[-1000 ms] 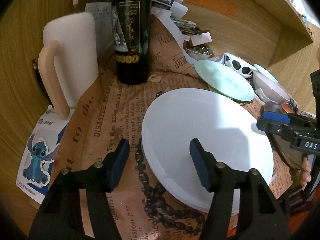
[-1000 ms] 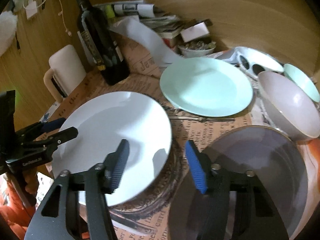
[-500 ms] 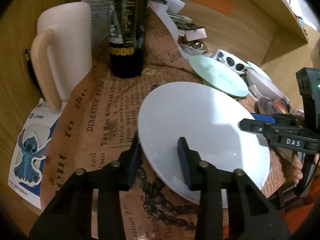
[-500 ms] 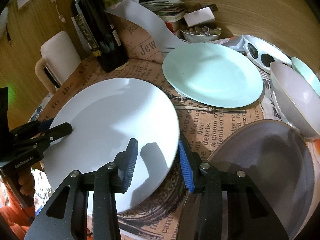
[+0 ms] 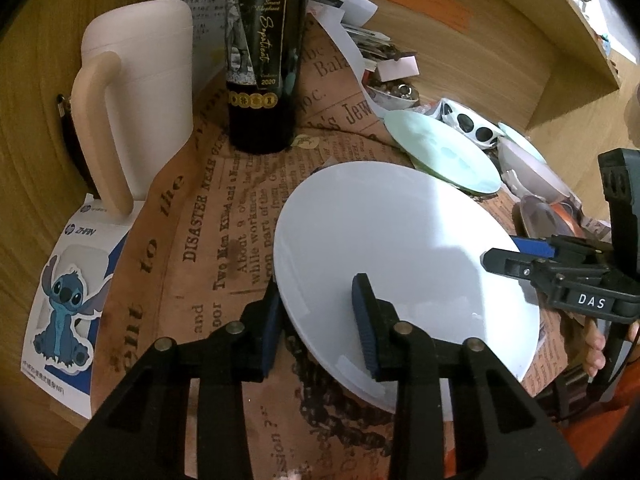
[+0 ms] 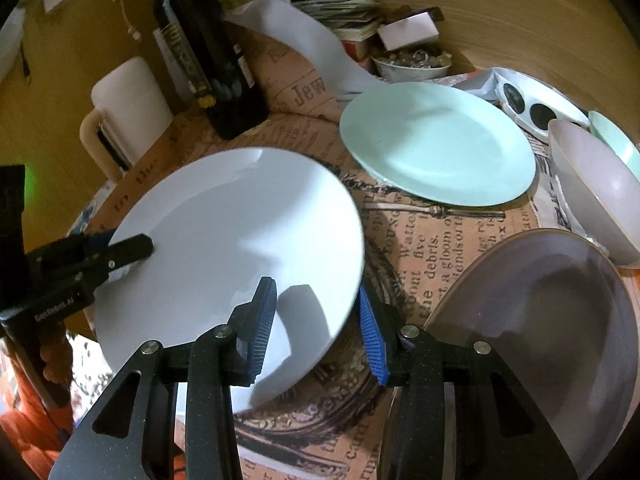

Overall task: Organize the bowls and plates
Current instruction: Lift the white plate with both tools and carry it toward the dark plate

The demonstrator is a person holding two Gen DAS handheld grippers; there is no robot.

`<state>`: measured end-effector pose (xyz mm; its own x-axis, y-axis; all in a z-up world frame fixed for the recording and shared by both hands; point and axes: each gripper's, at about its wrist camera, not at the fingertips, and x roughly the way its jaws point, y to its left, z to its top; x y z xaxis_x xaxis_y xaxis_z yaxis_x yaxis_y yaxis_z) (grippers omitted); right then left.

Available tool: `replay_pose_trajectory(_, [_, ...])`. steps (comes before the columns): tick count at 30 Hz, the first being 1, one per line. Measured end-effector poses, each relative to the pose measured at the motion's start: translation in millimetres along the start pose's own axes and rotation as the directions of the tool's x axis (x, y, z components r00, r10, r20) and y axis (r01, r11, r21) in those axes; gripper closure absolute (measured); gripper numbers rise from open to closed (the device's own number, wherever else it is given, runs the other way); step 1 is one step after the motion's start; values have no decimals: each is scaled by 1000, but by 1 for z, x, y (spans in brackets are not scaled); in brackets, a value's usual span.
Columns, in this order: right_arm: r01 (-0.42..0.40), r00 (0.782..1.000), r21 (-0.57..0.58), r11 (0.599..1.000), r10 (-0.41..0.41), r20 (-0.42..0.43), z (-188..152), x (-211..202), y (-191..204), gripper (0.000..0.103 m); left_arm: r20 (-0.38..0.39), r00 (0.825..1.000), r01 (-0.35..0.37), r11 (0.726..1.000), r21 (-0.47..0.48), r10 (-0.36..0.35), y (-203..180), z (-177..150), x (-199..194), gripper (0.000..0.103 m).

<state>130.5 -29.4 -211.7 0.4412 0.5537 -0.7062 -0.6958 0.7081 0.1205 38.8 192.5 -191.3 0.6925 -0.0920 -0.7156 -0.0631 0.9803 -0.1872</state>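
A large white plate (image 5: 400,248) (image 6: 240,232) sits tilted over the newspaper-print mat, gripped at opposite rims. My left gripper (image 5: 318,324) is shut on its near-left rim, one blue pad under the edge and one on top. My right gripper (image 6: 316,332) is shut on the plate's right rim in the same way. Each gripper shows in the other's view: the right gripper (image 5: 516,256) and the left gripper (image 6: 128,246). A mint green plate (image 5: 440,152) (image 6: 436,144) lies beyond the white one. A dark glass plate (image 6: 540,320) lies at the right, beside a pale bowl (image 6: 592,184).
A dark wine bottle (image 5: 262,60) (image 6: 208,52) and a white jug (image 5: 148,80) stand behind the white plate at the left. A small bowl of oddments (image 6: 412,66), papers and a mint bowl (image 6: 612,140) crowd the back and right. A wooden wall closes off the back.
Both grippers' jaws have closed from wide apart onto the white plate's rims. The plate now sits a little tilted; the hands have hardly moved.
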Motion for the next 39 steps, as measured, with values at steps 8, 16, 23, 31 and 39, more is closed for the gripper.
replay_pose_trajectory(8, [-40,998,74,996,37,41,-2,-4,-9,72,0,1000,-25,1000,-14,25,-2,0,-1,69])
replay_pose_trajectory(16, [-38,995,81,996,30,95,-2,-16,-9,73,21,999,-23,999,-39,24,-4,4,-6,69])
replay_pose_trajectory(23, [-37,989,86,996,24,143,-3,-30,-15,73,73,997,-36,999,-3,36,-17,10,-17,69])
replay_pose_trajectory(31, [-26,981,101,995,6,193,-5,-49,-26,73,103,995,-16,1000,25,13,-37,19,-24,69])
replay_pose_trajectory(39, [-3,972,119,993,-26,236,-12,-72,-43,73,130,991,10,998,63,-18,-61,23,-28,69])
